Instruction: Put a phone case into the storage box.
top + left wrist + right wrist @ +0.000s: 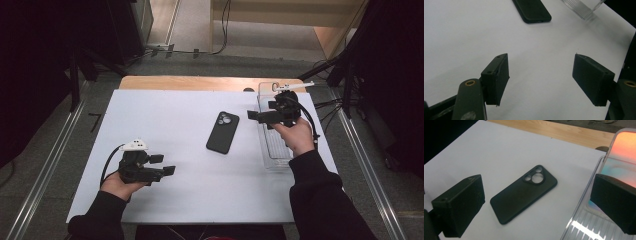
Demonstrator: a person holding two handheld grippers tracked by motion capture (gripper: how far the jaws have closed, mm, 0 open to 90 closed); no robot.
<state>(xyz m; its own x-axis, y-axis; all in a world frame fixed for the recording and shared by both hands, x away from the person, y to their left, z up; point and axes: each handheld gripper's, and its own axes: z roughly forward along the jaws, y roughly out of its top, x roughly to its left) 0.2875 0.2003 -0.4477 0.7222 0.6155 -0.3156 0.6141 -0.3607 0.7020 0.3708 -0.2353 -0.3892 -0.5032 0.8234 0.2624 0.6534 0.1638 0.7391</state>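
The worktop (165,130) is lying under a white sheet, its wooden edge showing at the far side. A clear ribbed tray (272,147) is sitting along its right margin, with a phone (624,152) whose lit screen is facing up — judged to be placed there as the device the case belongs to. The black phone case (223,132) is lying flat near the middle of the sheet, camera cut-outs toward the far edge, just left of the tray and apart from it. The right hand-held gripper (254,115) is hovering over the tray's far end, jaws spread and empty, aiming toward the case — probably lining up a pick. The left hand-held gripper (162,165) is waiting near the front left, jaws parted, gripping nothing.
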